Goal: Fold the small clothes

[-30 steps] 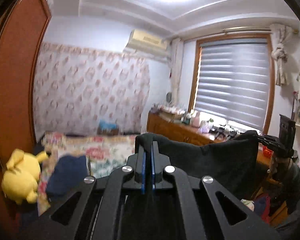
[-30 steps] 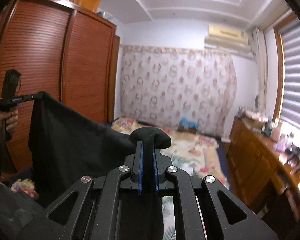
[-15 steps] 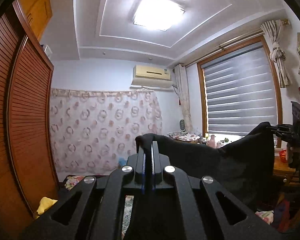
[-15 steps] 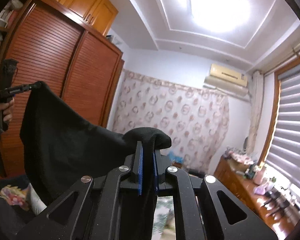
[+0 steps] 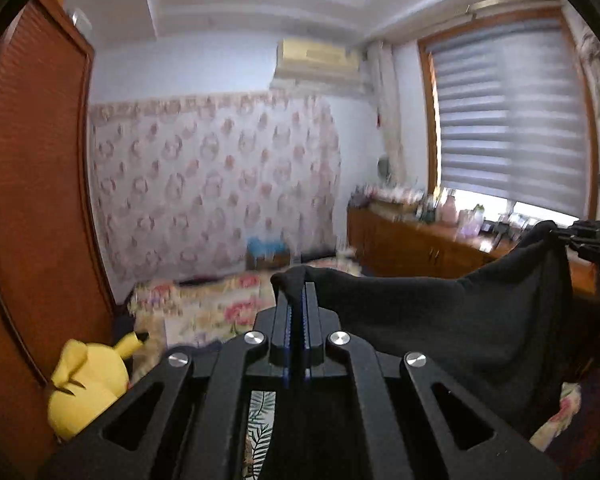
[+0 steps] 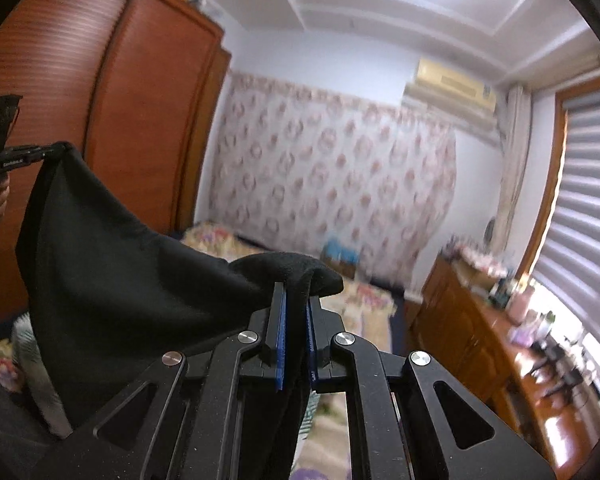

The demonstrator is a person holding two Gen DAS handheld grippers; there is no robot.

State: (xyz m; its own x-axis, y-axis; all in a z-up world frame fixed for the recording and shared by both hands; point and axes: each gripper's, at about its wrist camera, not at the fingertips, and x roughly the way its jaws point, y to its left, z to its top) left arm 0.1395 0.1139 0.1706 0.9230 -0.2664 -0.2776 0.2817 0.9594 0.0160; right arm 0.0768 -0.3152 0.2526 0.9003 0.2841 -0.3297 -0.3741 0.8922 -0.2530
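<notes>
A black garment (image 5: 440, 320) hangs stretched in the air between my two grippers. My left gripper (image 5: 296, 292) is shut on one top corner of it. My right gripper (image 6: 296, 296) is shut on the other top corner, where the cloth (image 6: 120, 280) bunches over the fingertips. In the left wrist view the right gripper (image 5: 576, 236) shows at the far right edge. In the right wrist view the left gripper (image 6: 40, 152) shows at the far left, held by a hand. The garment's lower part is hidden behind the gripper bodies.
A bed with a floral cover (image 5: 220, 308) lies below and ahead. A yellow plush toy (image 5: 88, 388) sits at its left by a brown wardrobe (image 6: 100, 120). A wooden dresser (image 6: 500, 360) with small items runs under the window on the right.
Both cameras have tilted back down from the ceiling, so the bed and plush toy show again. The garment stays stretched between the shut grippers.
</notes>
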